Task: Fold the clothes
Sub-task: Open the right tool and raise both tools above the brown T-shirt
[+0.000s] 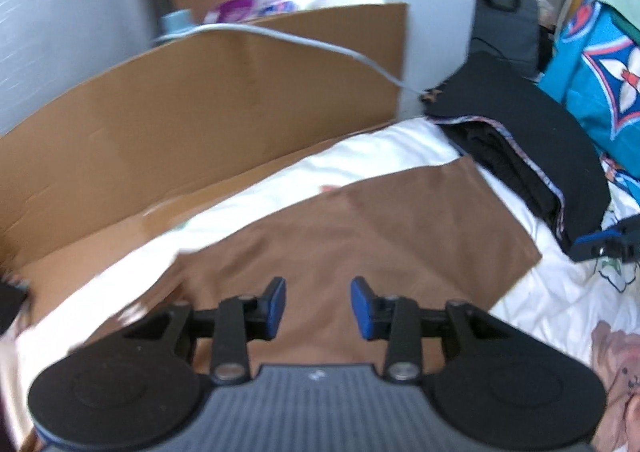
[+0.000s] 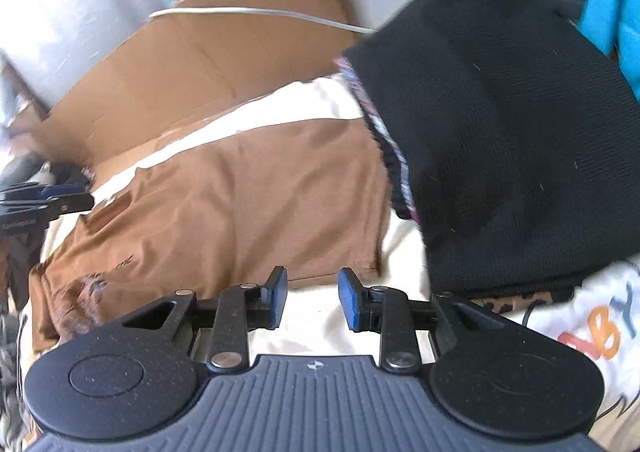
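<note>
A brown garment (image 1: 384,228) (image 2: 240,204) lies flat on the white bed sheet (image 1: 360,156) (image 2: 332,316), folded to a rough rectangle, with a printed patch near its lower left end in the right wrist view. My left gripper (image 1: 318,306) hovers above the brown cloth, open, nothing between its blue pads. My right gripper (image 2: 313,298) hangs over the sheet just off the garment's near edge, open and holding nothing. Each gripper shows at the other view's edge: the right gripper (image 1: 608,242), the left gripper (image 2: 44,204).
A stack of black folded clothes (image 1: 532,132) (image 2: 500,140) lies right of the brown garment. Cardboard sheets (image 1: 180,108) (image 2: 192,64) stand along the bed's far side, a grey cable (image 1: 304,40) draped over them. Turquoise patterned bedding (image 1: 600,80) is at far right.
</note>
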